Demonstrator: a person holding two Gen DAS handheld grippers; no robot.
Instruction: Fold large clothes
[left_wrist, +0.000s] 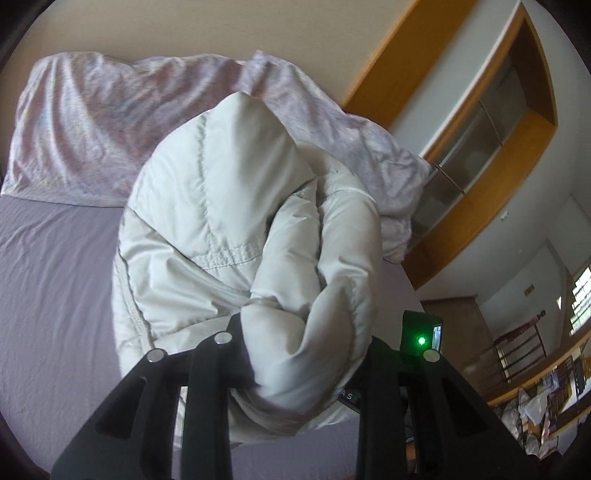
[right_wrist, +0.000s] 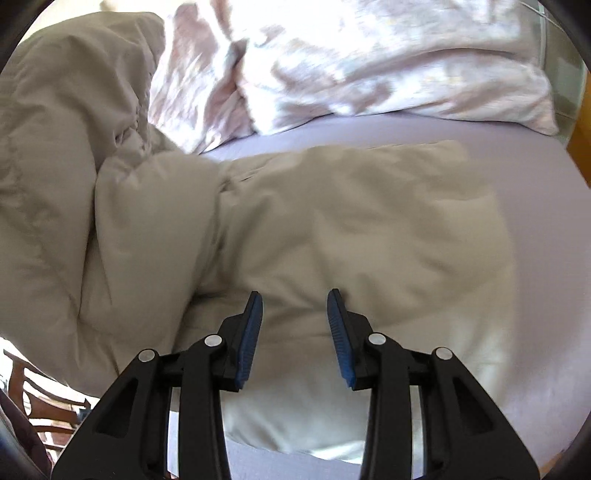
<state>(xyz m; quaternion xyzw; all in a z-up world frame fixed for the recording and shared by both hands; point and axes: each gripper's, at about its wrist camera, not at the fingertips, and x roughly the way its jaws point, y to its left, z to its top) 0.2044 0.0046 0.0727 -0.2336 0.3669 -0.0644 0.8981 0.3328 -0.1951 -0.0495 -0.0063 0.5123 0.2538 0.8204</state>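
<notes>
Left wrist view, from its left side: a lilac bed sheet runs up to a crumpled pink pillow at the head of the bed. At centre, a pale padded jacket hangs bunched up above the sheet, a thick fold of it gripped by the left gripper, whose jaws pinch the fabric (their tips are buried in it). Further right stands a wooden-framed cabinet.

Right wrist view, from the left: the jacket rises in a heap at the left edge, then spreads flat across the sheet towards the right. The right gripper hovers over this flat part, jaws spread apart, holding nothing. Pillows lie beyond.
</notes>
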